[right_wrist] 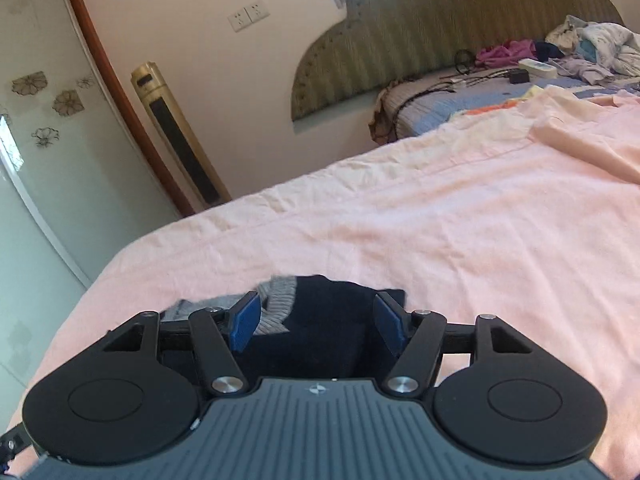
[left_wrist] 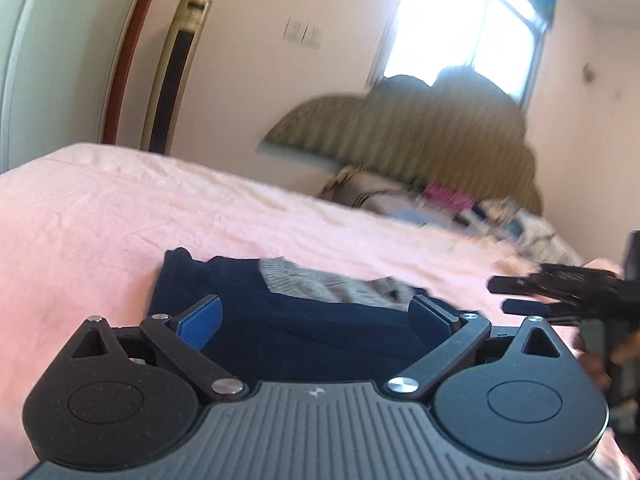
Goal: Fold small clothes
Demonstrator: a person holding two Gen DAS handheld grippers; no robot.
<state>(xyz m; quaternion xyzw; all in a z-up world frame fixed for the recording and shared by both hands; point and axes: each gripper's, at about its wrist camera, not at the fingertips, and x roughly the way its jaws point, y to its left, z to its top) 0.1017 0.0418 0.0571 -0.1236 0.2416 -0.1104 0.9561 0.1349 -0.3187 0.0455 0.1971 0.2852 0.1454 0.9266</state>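
Observation:
A dark navy garment [left_wrist: 288,320] with a grey ribbed band [left_wrist: 320,284] lies folded on the pink bed sheet [left_wrist: 120,216]. My left gripper [left_wrist: 316,316] is open, its blue pads spread wide just over the garment's near edge. The right gripper shows at the right edge of the left wrist view [left_wrist: 516,294]. In the right wrist view the same navy garment [right_wrist: 320,332] with its grey band [right_wrist: 276,304] lies between the pads of my open right gripper [right_wrist: 316,324]. Neither gripper holds cloth.
The pink sheet [right_wrist: 440,220] covers the bed out to its left edge. A green padded headboard [right_wrist: 440,20] stands at the far end. Loose clothes, cables and a power strip [right_wrist: 536,66] lie near the headboard. A tall gold air conditioner [right_wrist: 176,132] stands by the wall.

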